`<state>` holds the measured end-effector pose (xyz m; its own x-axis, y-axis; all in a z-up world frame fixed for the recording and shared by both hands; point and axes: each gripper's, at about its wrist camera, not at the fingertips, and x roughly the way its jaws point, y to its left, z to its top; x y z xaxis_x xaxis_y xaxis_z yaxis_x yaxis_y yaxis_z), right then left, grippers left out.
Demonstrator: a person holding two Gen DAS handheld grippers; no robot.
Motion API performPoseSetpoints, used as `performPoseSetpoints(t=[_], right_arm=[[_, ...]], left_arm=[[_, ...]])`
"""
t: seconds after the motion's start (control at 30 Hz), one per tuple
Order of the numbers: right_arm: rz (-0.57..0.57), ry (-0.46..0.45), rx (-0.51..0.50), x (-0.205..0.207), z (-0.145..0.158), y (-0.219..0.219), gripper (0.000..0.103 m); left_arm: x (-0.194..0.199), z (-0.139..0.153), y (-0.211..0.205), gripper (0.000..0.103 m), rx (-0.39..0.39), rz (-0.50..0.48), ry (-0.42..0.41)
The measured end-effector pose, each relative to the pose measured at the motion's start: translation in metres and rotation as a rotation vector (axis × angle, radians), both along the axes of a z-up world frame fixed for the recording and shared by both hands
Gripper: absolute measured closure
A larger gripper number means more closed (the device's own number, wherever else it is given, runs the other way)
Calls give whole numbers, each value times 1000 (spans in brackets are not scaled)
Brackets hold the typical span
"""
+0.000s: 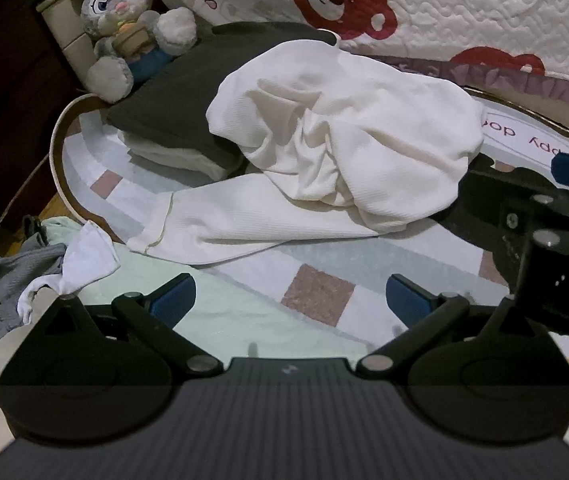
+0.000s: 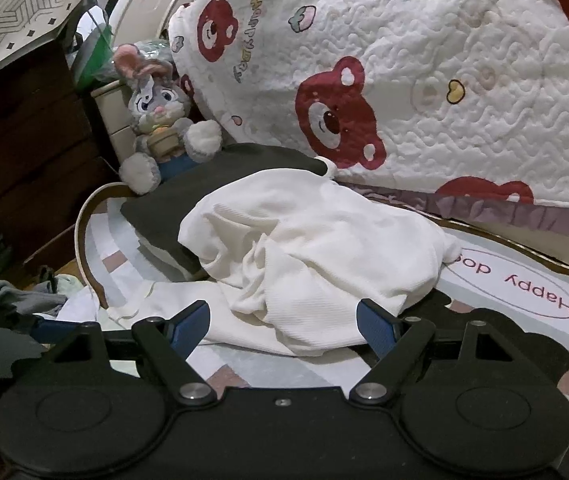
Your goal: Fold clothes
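The white top (image 1: 336,140) lies crumpled in a heap on the mat (image 1: 316,292), its far edge resting on a folded stack (image 1: 172,120) of dark and pale clothes. One sleeve (image 1: 204,220) runs flat out from the heap, toward the left.

The ribbed knit looks soft, light and limp, so it should sag and bunch when lifted. The sleeve cuff or a hem edge seems the best hold.

The left claw (image 1: 290,300) and right claw (image 2: 284,324) are both wide open and hold nothing.

Beside the heap, the mat reads "Happy do…" (image 2: 524,288); the quilt (image 2: 464,92) behind it has lettering I cannot read surely.
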<state>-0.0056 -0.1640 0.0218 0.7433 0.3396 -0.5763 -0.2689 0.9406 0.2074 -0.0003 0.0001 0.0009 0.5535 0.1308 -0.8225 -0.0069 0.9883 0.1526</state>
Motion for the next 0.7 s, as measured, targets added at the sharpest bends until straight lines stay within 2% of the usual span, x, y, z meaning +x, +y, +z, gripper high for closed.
performPoseSetpoints(t=[0.33, 0.7], right_arm=[[-10, 26, 21, -1, -2, 0, 19], [-18, 40, 37, -1, -4, -3, 19]], left_arm=[[-1, 4, 0, 2, -63, -38, 1], [-1, 1, 1, 1, -73, -28, 16]])
